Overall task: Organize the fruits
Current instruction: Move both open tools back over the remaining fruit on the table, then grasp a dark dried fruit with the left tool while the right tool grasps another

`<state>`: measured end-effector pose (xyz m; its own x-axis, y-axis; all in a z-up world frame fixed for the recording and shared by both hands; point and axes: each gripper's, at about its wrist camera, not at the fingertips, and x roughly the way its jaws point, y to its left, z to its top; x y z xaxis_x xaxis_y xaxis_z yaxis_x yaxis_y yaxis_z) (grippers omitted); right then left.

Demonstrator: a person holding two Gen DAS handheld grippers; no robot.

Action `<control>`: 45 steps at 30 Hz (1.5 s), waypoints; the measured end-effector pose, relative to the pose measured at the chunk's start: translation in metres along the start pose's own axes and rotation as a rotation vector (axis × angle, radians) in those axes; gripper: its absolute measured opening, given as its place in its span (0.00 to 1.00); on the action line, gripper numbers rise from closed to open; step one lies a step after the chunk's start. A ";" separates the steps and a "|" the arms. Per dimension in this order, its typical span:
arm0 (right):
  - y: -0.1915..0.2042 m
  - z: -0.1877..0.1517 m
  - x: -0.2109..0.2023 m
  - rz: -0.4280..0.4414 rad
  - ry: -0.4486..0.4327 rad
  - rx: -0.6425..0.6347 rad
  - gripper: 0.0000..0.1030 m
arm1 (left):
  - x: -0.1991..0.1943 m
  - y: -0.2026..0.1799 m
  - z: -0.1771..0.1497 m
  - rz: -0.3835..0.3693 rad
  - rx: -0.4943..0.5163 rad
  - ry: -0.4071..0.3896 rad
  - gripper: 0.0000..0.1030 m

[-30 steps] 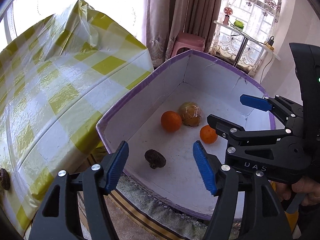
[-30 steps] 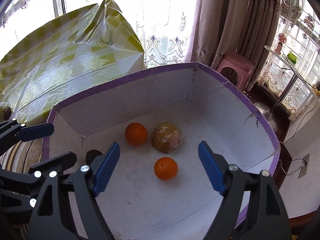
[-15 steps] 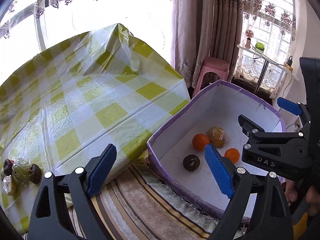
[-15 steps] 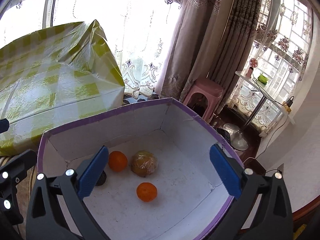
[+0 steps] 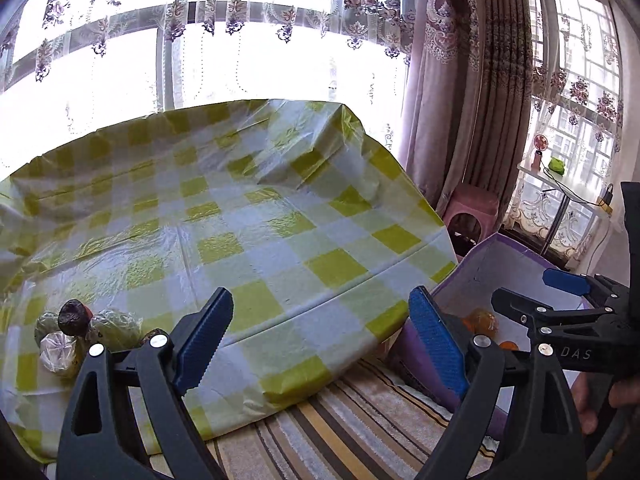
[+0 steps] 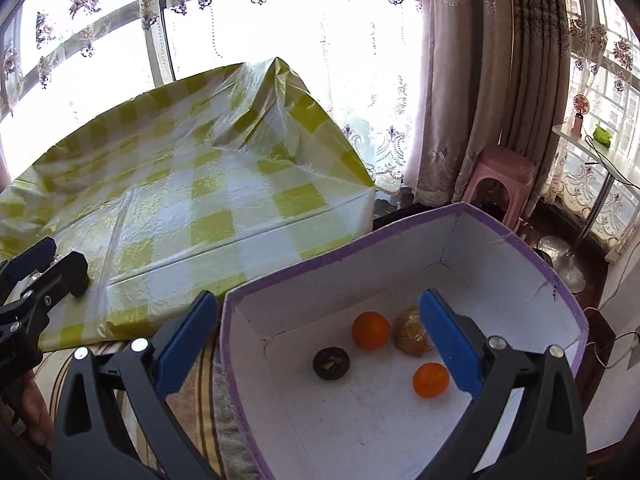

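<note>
A white box with a purple rim (image 6: pixel 520 244) stands on the floor right of the table. In it lie two oranges (image 6: pixel 370 330) (image 6: pixel 431 379), a wrapped yellowish fruit (image 6: pixel 412 330) and a dark round fruit (image 6: pixel 331 363). My right gripper (image 6: pixel 318 348) is open and empty above the box's near left corner. My left gripper (image 5: pixel 320 340) is open and empty over the table's front edge. Several fruits (image 5: pixel 74 330), some wrapped, one dark, sit at the table's left. The box (image 5: pixel 484 264) shows at the right in the left wrist view, with my right gripper (image 5: pixel 560 296) over it.
A yellow-and-white checked plastic cloth (image 5: pixel 256 240) covers the table. A striped rug (image 5: pixel 360 440) lies below. A pink stool (image 6: pixel 500 176), curtains and a white side table (image 6: pixel 592 148) stand behind the box.
Both grippers have pulled back and up from the box. The left one has swung left toward the table, so the fruits at the table's left now sit close to its left finger.
</note>
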<state>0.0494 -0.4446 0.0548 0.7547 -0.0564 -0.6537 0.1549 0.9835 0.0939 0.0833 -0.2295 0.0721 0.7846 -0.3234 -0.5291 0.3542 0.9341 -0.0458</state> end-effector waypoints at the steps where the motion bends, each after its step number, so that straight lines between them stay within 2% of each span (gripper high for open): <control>1: 0.010 0.001 0.001 0.018 -0.002 -0.014 0.98 | -0.002 0.007 -0.001 0.008 -0.012 -0.005 0.84; 11: 0.094 0.004 0.020 0.198 0.040 -0.098 0.98 | -0.019 0.070 -0.007 0.045 -0.113 -0.021 0.80; 18: 0.130 0.002 0.036 0.273 0.065 -0.096 0.98 | -0.033 0.121 -0.016 0.120 -0.189 -0.038 0.78; 21: 0.148 0.000 0.042 0.309 0.081 -0.112 0.98 | -0.035 0.145 -0.021 0.144 -0.227 -0.023 0.73; 25: 0.175 -0.002 0.051 0.331 0.100 -0.158 0.96 | -0.033 0.173 -0.026 0.180 -0.268 0.003 0.70; 27: 0.187 -0.003 0.055 0.334 0.105 -0.185 0.95 | -0.031 0.184 -0.029 0.204 -0.280 0.026 0.65; 38: 0.249 -0.007 0.079 0.356 0.137 -0.337 0.95 | -0.010 0.218 -0.034 0.229 -0.305 0.091 0.55; 41: 0.259 -0.007 0.085 0.371 0.146 -0.354 0.89 | -0.002 0.221 -0.034 0.238 -0.296 0.106 0.49; 45: 0.271 -0.008 0.094 0.403 0.166 -0.374 0.78 | 0.004 0.222 -0.033 0.232 -0.272 0.105 0.48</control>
<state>0.1566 -0.1822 0.0129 0.5924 0.3333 -0.7335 -0.3833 0.9174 0.1073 0.1482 -0.0188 0.0316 0.7669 -0.0946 -0.6348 0.0144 0.9914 -0.1304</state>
